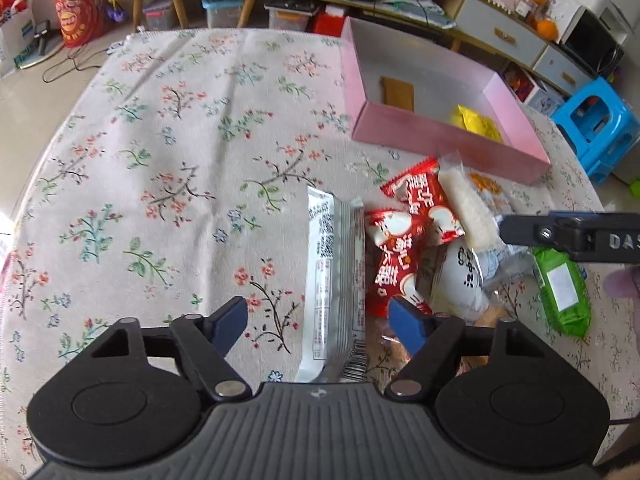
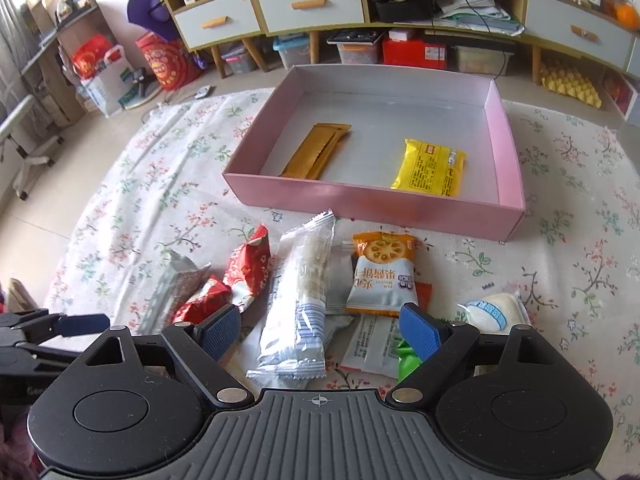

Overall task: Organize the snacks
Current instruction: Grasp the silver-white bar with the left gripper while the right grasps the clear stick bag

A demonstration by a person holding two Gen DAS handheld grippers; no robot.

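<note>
Floral tablecloth, orange packet reading "JAM BISCUIT"

Tablecloth: off-white ground printed with a floral pattern of red blossoms, green leaves and dark stems. Box: pink walls, pale grey-white floor, containing a mustard-brown packet and a yellow packet with dark print. Loose snacks: silver-white packet with black text, two red packets with white motifs, orange-and-white biscuit packet, clear wrapper with blue stripes, green packet with white label; both grippers black with blue pads.
</note>
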